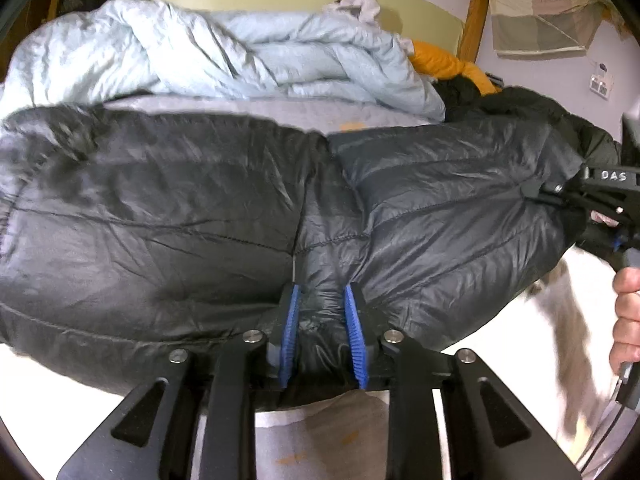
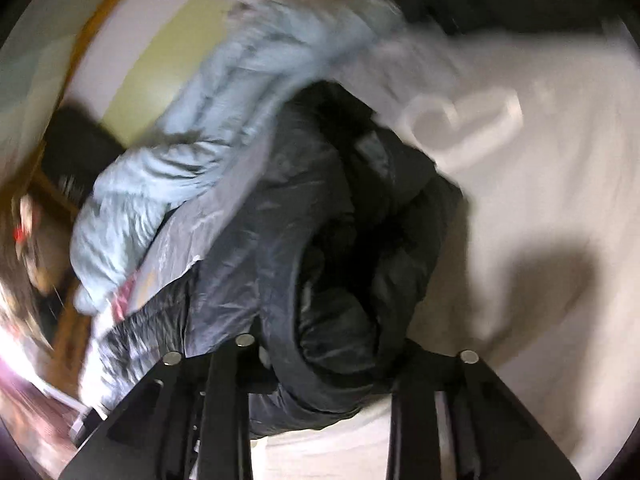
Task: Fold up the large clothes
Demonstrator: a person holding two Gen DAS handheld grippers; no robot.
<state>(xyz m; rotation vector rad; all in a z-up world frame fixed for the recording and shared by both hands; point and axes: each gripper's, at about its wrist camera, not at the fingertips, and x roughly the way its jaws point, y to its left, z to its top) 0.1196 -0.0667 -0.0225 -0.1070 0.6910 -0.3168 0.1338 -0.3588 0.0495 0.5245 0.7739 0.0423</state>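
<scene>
Black puffer jacket (image 1: 400,208) pinched between left gripper (image 1: 322,328) blue fingers (image 1: 290,320).

left gripper (image 1: 322,326): black linkage arms, ribbed blue pads (image 1: 354,330), round silver screws at the joints | right gripper (image 1: 532,194): black frame, white letters "DAS", small silver screws, blue trim near the grip | hand (image 1: 628,320): bare, no sleeve visible
</scene>
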